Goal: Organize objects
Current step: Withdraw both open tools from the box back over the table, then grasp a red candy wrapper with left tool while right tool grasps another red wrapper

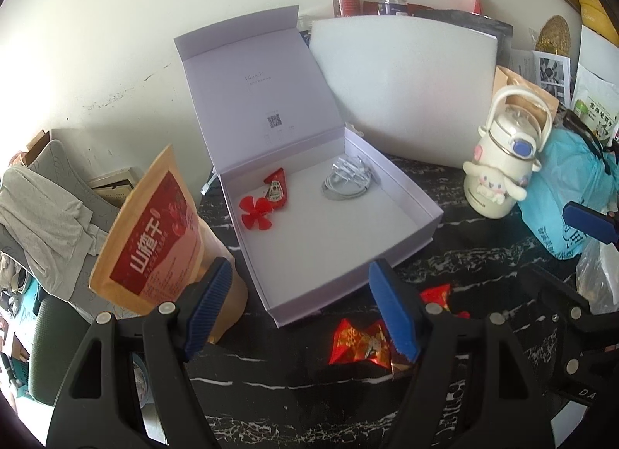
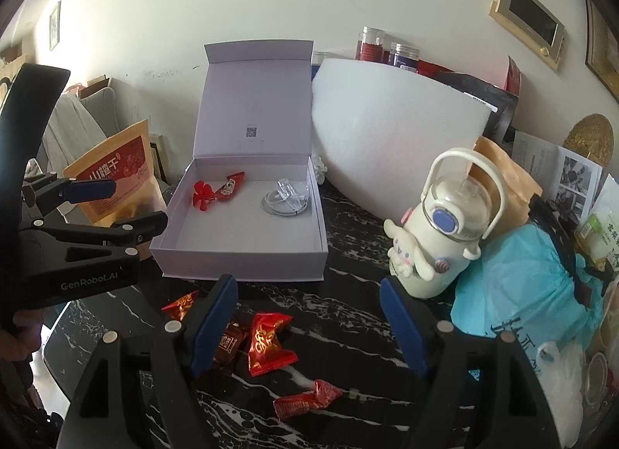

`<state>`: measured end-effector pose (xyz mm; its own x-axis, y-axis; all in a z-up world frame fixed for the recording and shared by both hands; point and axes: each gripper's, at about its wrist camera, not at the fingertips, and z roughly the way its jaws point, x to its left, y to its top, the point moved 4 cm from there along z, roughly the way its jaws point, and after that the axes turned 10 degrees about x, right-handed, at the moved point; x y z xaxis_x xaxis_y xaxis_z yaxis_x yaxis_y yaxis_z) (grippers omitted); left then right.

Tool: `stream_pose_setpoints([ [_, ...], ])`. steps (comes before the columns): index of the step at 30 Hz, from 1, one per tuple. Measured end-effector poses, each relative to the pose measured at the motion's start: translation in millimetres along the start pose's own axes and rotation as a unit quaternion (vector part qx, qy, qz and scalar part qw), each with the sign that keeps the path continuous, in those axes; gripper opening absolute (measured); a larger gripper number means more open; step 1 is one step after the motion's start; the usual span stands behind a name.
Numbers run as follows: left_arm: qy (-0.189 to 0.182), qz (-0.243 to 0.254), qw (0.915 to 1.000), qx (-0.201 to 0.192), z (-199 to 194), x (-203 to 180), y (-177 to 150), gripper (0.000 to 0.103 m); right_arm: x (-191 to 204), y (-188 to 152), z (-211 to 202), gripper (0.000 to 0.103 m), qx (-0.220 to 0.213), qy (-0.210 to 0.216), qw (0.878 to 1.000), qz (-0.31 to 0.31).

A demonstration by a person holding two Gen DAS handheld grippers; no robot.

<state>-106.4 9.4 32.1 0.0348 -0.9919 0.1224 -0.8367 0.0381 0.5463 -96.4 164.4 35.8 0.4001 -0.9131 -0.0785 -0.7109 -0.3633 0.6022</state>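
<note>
Only the right wrist view shows the pile of candies point(image 2: 267, 344) on the table just in front of the open box point(image 2: 247, 244). Both the left gripper point(image 1: 305, 309) and right gripper point(image 2: 309, 325) hover near them, released and empty.

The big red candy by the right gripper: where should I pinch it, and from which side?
Pinch the red candy across its puffed middle, coming straight down with the open right gripper. It lies flat on the black marble table; its crimped ends look thin and likely to slip.
</note>
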Motion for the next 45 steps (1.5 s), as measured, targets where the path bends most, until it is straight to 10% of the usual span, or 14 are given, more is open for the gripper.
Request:
stream_pose_setpoints([
  [45,-0.078,0.053,0.9906,0.099,99,-28,-84,0.073,-1,-110,75,0.080,0.078,-0.005,0.995,0.064],
])
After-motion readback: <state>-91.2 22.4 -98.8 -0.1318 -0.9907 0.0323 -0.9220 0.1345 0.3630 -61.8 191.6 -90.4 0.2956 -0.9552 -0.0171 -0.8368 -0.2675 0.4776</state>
